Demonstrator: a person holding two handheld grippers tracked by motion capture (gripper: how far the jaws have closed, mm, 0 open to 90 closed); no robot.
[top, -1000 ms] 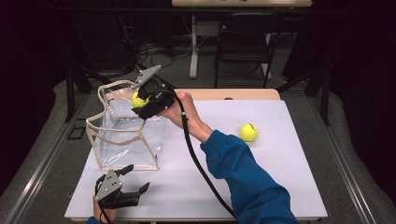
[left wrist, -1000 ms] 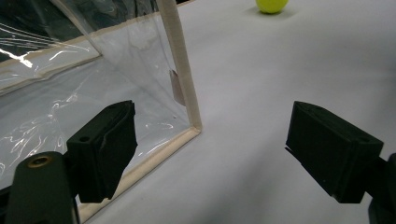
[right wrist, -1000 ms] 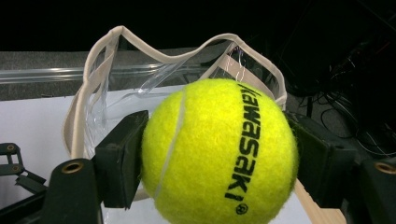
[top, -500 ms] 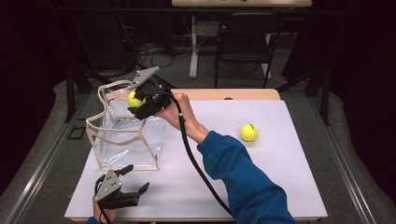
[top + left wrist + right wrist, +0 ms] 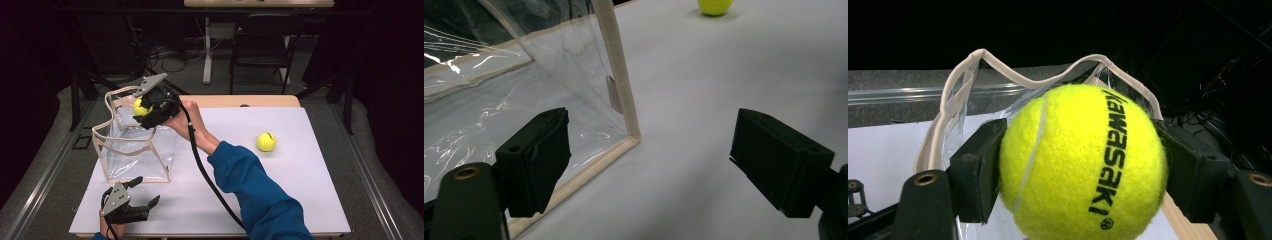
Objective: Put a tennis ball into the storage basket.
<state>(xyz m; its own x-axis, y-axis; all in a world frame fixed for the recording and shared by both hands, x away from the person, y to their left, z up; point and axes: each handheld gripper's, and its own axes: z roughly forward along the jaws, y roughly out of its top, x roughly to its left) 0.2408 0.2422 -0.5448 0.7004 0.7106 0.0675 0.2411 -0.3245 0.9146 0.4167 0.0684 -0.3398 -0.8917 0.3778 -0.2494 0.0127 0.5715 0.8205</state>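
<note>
Over the clear bag [image 5: 132, 145] we clamp a yellow tennis ball [image 5: 1082, 162].
Our right gripper's [image 5: 150, 107] jaws pinch its black "Kawasaki" lettering; our left gripper [image 5: 131, 202] rests wide open, empty, on the worktop [image 5: 280, 190].

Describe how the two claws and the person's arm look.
Both claws, left claw and right claw, are black with blocky black jaws and carry a grey three-cornered plate on top. A black cable trails from the right one. The right arm wears a blue sleeve.
</note>
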